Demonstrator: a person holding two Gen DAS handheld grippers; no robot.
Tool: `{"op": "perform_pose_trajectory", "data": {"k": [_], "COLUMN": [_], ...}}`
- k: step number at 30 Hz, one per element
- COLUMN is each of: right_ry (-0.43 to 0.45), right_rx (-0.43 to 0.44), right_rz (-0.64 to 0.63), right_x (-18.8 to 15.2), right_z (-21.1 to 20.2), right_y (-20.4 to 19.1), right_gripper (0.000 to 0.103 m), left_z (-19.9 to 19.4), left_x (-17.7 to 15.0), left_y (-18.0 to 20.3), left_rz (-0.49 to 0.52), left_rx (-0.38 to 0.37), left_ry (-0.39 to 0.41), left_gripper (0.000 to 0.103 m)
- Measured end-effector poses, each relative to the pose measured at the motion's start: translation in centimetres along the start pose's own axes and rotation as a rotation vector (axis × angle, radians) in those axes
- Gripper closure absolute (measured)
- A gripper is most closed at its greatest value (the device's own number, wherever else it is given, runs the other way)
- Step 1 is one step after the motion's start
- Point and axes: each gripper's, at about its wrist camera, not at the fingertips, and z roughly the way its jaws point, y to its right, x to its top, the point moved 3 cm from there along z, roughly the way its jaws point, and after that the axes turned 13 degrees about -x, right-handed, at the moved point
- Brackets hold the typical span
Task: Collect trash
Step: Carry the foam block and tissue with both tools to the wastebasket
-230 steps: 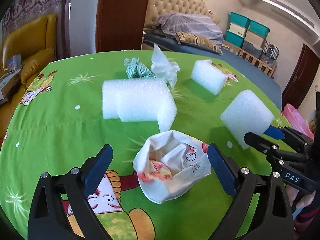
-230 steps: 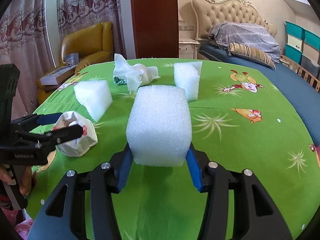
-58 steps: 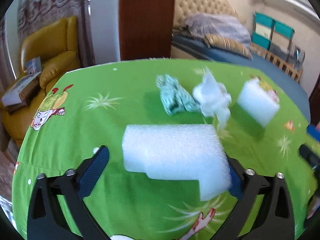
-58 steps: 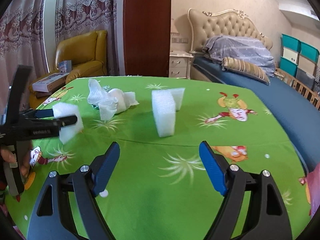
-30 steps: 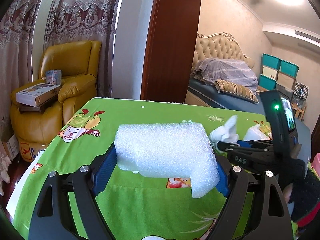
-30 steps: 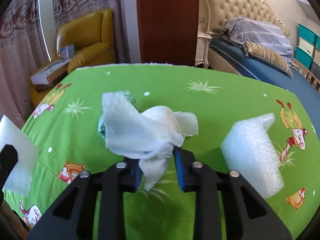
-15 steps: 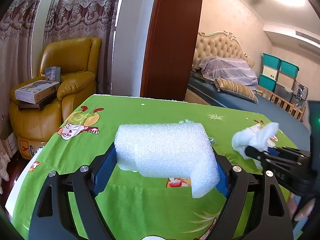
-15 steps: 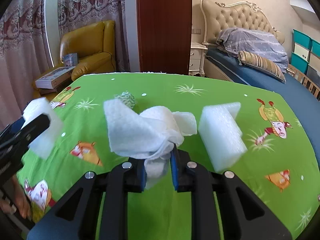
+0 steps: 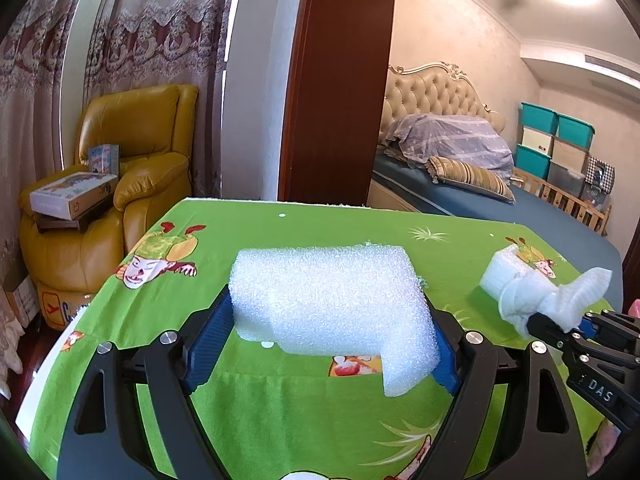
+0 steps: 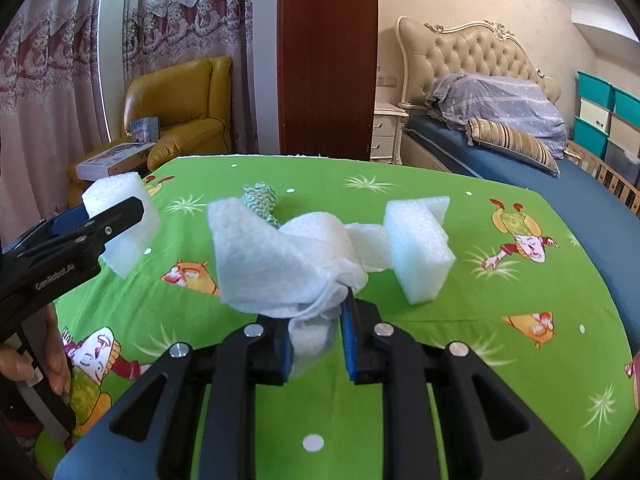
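Yellow armchair (image 9: 132,160), lace curtains (image 9: 132,40), tufted bed (image 9: 460,152), teal bins (image 9: 556,136)

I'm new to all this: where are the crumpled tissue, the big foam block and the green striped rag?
crumpled tissue (image 10: 280,264): right wrist view, its broad front fold.
big foam block (image 9: 328,296): left wrist view, middle of its front face.
green striped rag (image 10: 260,196): right wrist view, its visible top.
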Motion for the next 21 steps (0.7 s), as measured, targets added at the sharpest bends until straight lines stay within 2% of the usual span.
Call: {"op": "perform_pose_trajectory", "data": {"k": [9, 21], "right_ry": [0.017, 0.079], "right_rx": [-0.011, -0.051], "right_rz": [0.022, 0.072], "right_x": [-1.3, -2.7], "right_z": [-2.3, -6.6], "right_y": [2.0, 6.4], "right_gripper": [0.084, 0.084], "left_z": [0.2, -1.9], "left_x": [-0.3, -0.7], "left_y": [2.6, 9.6], "left_rz": [0.062, 0.221], "left_rx": [-0.019, -0.077], "left_ry": [-0.036, -0.02], "left_gripper": [0.024, 0.024]}}
